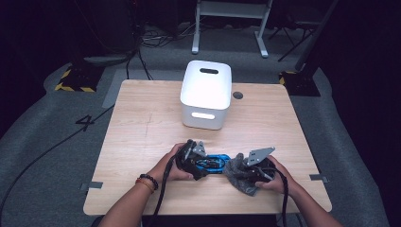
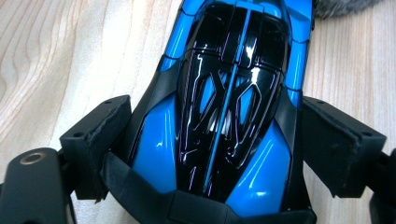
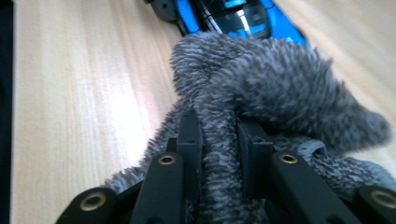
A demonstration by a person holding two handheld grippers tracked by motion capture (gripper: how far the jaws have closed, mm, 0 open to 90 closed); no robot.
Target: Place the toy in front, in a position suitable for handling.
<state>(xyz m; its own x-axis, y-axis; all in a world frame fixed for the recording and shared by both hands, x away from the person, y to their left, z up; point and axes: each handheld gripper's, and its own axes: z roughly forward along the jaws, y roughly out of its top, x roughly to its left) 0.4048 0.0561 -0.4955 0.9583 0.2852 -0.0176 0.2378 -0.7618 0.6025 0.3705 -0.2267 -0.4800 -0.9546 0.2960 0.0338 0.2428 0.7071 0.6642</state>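
Note:
A glossy blue and black toy car (image 1: 215, 163) lies on the wooden table (image 1: 142, 123) near its front edge. My left gripper (image 1: 204, 165) reaches around it from the left. In the left gripper view the car (image 2: 229, 107) lies lengthwise between the two pads (image 2: 100, 135), which stand close beside its flanks without clearly pressing. My right gripper (image 1: 243, 171) is shut on a grey fuzzy cloth (image 1: 247, 187). In the right gripper view a fold of the cloth (image 3: 280, 79) is pinched between the jaws of my right gripper (image 3: 219, 130) and bunches against the car's end (image 3: 243, 18).
A white lidded bin (image 1: 206, 94) with a handle slot stands at the back middle of the table. A small dark round spot (image 1: 238, 95) sits to its right. Grey tape tabs (image 1: 92, 185) mark the table's side edges. Cables trail across the floor.

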